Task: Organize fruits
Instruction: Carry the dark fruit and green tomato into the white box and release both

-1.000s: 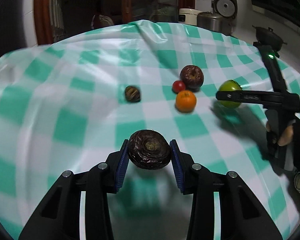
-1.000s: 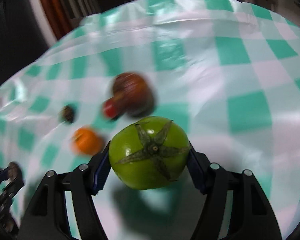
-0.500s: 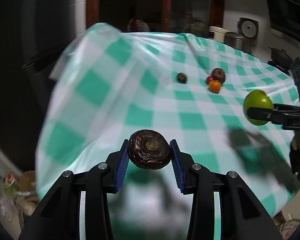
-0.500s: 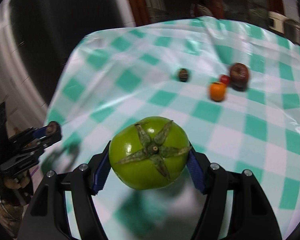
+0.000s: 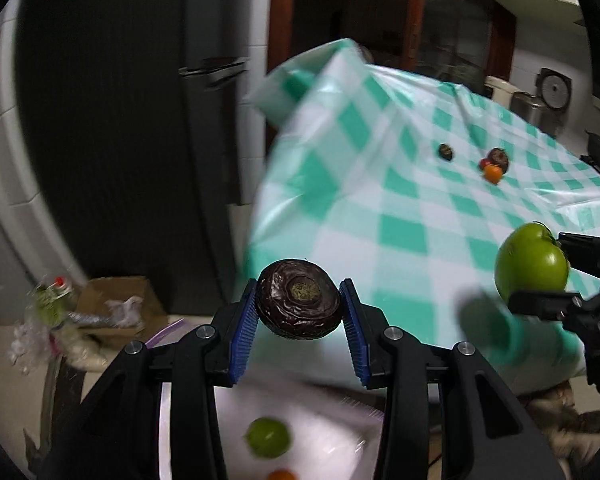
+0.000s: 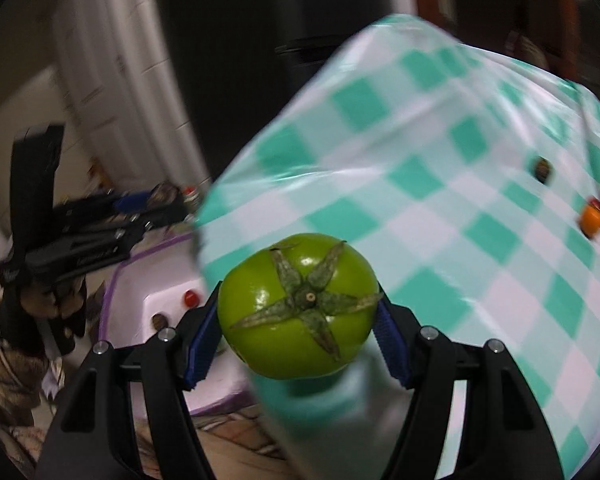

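Note:
My left gripper (image 5: 299,311) is shut on a dark wrinkled round fruit (image 5: 299,303), held off the table's near corner above a white tray (image 5: 320,436). In that tray lie a green fruit (image 5: 269,437) and an orange one (image 5: 283,475). My right gripper (image 6: 298,332) is shut on a green tomato (image 6: 299,305) with a star-shaped calyx, over the table's edge. The green tomato (image 5: 531,263) also shows at the right of the left wrist view. On the checked cloth far away sit a small dark fruit (image 5: 445,151), a large dark fruit (image 5: 499,159), a red one (image 5: 483,164) and an orange (image 5: 492,174).
The green-and-white checked tablecloth (image 5: 400,216) hangs over the table corner. The purple-rimmed white tray (image 6: 168,300) holds a small red fruit (image 6: 191,298) and a brown one (image 6: 160,321). A cardboard box (image 5: 116,300) and clutter lie on the floor, with a dark fridge (image 5: 120,120) behind.
Both grippers have swung away from the fruits on the cloth toward the table's near corner, each still holding its fruit. The white tray has come into view below them.

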### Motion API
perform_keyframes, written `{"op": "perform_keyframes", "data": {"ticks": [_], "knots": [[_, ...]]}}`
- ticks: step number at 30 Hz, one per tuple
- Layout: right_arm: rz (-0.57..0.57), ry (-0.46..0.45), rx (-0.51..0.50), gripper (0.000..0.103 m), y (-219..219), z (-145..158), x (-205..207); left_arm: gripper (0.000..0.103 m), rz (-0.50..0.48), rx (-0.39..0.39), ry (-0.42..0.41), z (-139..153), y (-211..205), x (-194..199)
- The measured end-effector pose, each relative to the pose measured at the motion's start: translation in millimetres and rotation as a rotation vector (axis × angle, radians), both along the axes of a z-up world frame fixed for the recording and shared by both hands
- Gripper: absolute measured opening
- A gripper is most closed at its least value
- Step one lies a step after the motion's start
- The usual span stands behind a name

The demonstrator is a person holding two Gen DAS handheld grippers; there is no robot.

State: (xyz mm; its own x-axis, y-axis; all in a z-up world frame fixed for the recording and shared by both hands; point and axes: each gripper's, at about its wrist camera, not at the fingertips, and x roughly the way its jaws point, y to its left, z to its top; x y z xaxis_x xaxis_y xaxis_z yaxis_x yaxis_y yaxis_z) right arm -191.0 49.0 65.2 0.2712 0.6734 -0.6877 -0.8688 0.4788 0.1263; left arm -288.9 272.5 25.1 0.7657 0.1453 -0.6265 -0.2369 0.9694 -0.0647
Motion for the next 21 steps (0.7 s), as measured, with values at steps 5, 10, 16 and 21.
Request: {"op": "perform_keyframes", "data": {"ticks": [5, 10, 16, 21], "knots": [[0.284, 0.014, -0.083, 0.068, 56, -23, -64, 0.039, 0.106, 0.04, 0.134, -37, 33, -40], [0.499, 0.005, -0.296, 0.068, 111, -82, -110, 0.039, 0.16, 0.02, 0.337, -99, 53, -53], [0.572, -0.015, -0.622, 0.068, 152, -172, -128, 0.039, 0.156, -0.044, 0.525, -165, 62, -47], [0.558, -0.022, -0.725, 0.068, 161, -200, -119, 0.039, 0.135, -0.1, 0.651, -208, 61, -35]]}}
